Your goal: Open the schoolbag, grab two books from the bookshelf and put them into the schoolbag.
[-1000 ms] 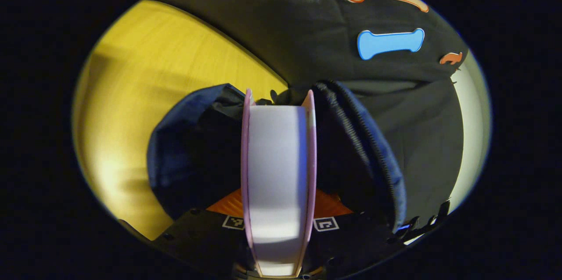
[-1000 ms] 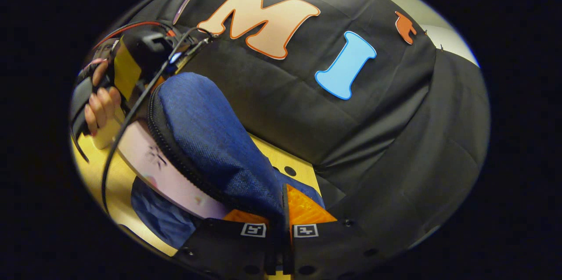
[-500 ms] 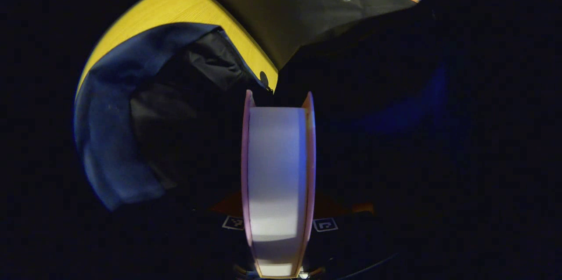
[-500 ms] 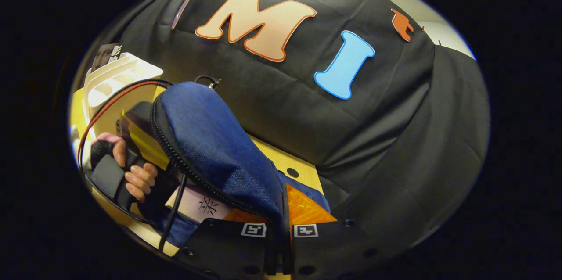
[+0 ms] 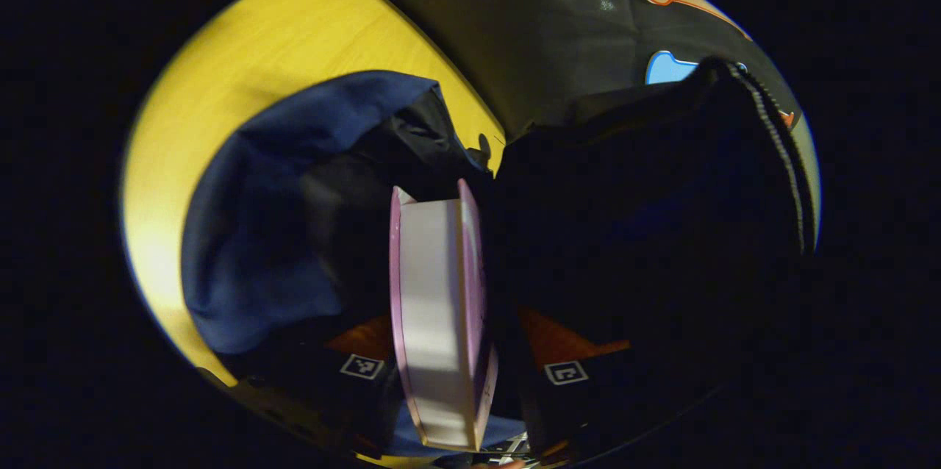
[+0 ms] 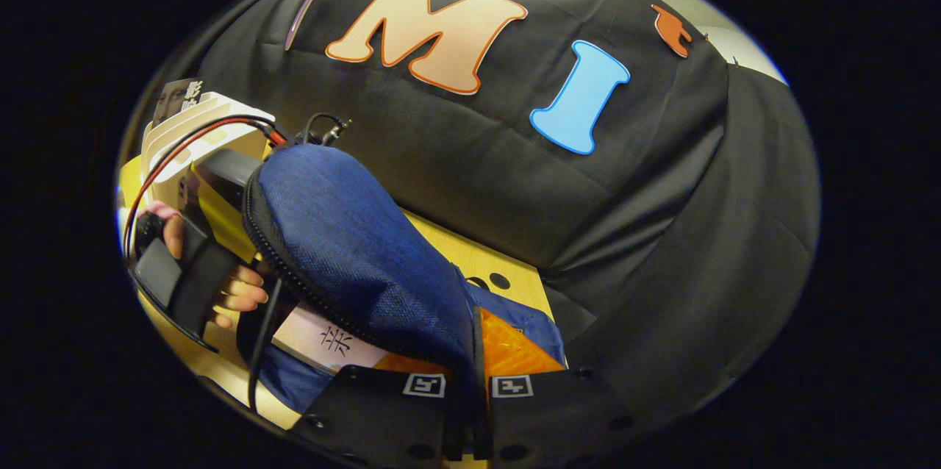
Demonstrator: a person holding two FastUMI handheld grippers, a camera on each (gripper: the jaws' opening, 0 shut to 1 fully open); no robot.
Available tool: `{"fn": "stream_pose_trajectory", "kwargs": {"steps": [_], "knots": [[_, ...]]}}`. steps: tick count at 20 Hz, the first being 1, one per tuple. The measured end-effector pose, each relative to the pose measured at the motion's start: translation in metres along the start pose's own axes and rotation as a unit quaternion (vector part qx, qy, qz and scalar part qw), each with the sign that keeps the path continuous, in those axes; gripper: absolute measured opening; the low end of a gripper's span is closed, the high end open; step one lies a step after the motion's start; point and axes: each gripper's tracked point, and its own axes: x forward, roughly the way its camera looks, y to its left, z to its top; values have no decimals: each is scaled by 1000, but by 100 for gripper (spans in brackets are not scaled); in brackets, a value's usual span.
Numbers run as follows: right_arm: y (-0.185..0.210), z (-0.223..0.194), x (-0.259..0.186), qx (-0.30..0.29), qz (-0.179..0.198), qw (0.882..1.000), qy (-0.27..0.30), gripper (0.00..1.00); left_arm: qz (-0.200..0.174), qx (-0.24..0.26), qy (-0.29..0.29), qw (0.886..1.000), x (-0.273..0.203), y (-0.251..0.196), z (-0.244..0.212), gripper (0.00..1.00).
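While the right gripper (image 6: 474, 370) has its jaws together on the flap of the blue schoolbag (image 6: 353, 234), the left gripper (image 5: 456, 370) stands with jaws apart around a pink book (image 5: 437, 307) inside the bag, which lies on the yellow table (image 5: 242, 65) near its back edge.

The book (image 5: 439, 307) stands in the schoolbag's (image 5: 265, 234) mouth, leaving dark gaps either side
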Motion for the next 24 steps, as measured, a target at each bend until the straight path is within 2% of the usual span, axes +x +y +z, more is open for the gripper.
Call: {"fn": "stream_pose_trajectory", "kwargs": {"steps": [2, 3, 4, 5, 6, 8, 11, 14, 19, 24], "knots": [[1, -5, 0, -3, 6, 1000, 4, 10, 32, 7, -5, 999, -16, 10, 1, 75], [2, -6, 0, -3, 8, 1000, 5, 8, 45, 10, -7, 999, -23, 11, 1, 89], [2, -6, 0, -3, 9, 1000, 4, 7, 56, 21, -9, 998, -31, 15, 1, 89], [2, -5, 0, -4, 9, 1000, 3, 10, 70, 34, -15, 997, -42, 19, 3, 87], [3, -11, 0, -3, 11, 1000, 3, 10, 83, 48, -19, 995, -52, 23, 5, 95], [5, -11, -1, 2, 16, 1000, 4, 7, 106, 77, -31, 991, -68, 21, 10, 95], [5, -14, -2, -3, 20, 1000, -1, 8, 136, 133, -34, 981, -96, 16, 8, 96], [8, -16, -2, -6, 23, 1000, 3, 8, 139, 176, -36, 974, -122, 3, 6, 95], [7, -21, -6, -13, 16, 1000, 5, 7, 126, 170, -49, 976, -170, -20, 4, 96], [5, -25, -8, -11, 6, 1000, 11, 9, 130, 171, -73, 974, -241, -28, 30, 95]]}}
